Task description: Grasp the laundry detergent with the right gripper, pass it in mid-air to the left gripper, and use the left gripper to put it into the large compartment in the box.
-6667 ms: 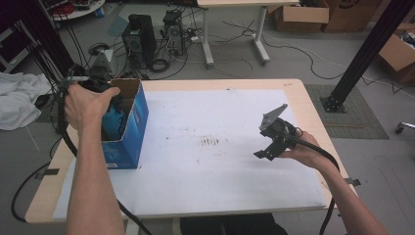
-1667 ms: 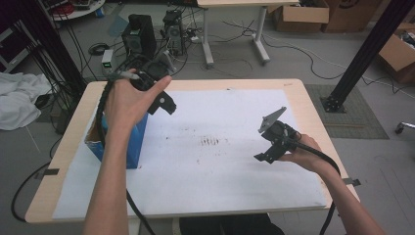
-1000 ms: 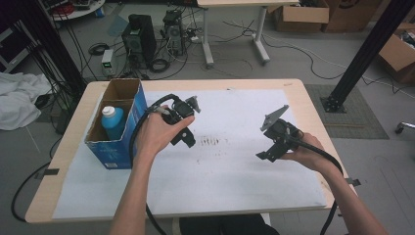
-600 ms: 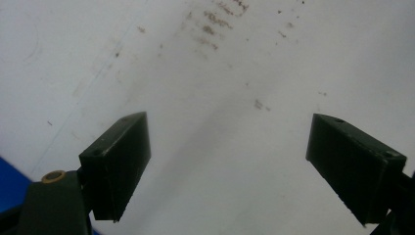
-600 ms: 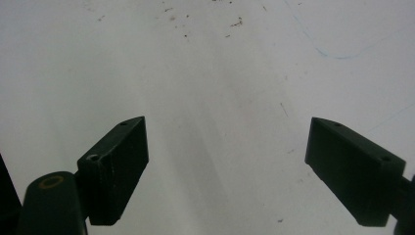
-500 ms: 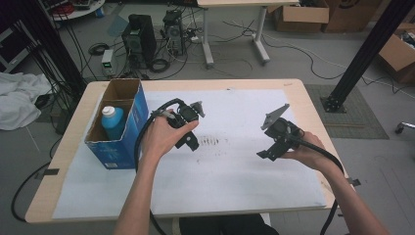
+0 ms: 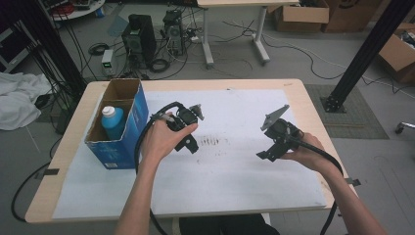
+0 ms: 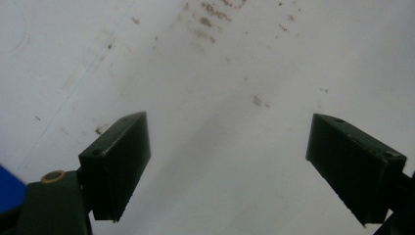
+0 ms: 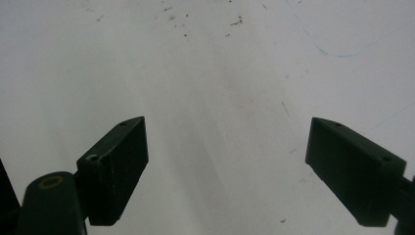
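Left claw [image 7: 190, 137] hangs over the white sheet [image 7: 235, 176] on the counter [image 7: 303, 93], its jaws spread wide with nothing between them; in the left gripper view [image 8: 227, 166] only bare, faintly speckled paper lies in the gap. A hand [image 7: 161, 139] wraps its body from behind, and a black cable loops up over the wrist. Just to this claw's left stands a blue box [image 7: 120, 147], open at the top, apart from the jaws. A bottle [image 7: 113, 122] with a white cap stands upright inside the box, toward its near end. A sliver of blue shows at the lower left edge of the left gripper view, beside the left jaw.

Right claw [image 7: 268, 152] is held well apart from the left one, out over the right part of the sheet, in the other hand [image 7: 306, 154]. Its jaws are likewise released and wide; in the right gripper view [image 9: 227, 166] they frame plain paper with a few dark specks and a thin blue pen line farther off. A grey three-cornered plate rises from its top, tilted.

Between the two claws, nearer the left one, a smudge [image 7: 215, 142] of dark marks sits on the paper. Neither claw touches the box or the bottle.
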Demonstrator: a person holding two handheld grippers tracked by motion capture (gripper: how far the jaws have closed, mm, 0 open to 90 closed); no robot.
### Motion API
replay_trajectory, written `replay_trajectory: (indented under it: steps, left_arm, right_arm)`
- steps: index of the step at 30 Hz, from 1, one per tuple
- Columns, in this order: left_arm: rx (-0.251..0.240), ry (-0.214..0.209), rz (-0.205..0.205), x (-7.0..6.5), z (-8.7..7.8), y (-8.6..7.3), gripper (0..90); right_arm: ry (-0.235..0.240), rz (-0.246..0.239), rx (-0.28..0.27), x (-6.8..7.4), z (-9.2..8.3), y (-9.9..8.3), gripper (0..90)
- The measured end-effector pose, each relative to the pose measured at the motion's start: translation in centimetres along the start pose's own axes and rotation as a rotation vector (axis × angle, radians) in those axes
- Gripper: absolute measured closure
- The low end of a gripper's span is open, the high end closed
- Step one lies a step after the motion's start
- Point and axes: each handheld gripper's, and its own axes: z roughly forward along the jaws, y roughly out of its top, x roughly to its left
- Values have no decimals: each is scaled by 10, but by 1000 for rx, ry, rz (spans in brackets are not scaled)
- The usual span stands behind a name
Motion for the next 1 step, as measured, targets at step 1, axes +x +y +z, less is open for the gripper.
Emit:
replay_trajectory:
  steps: [1]
  left_arm:
    - [5, 5, 2, 0, 1, 0, 173]
  right_arm:
    - [1, 4, 0, 0, 0, 0, 158]
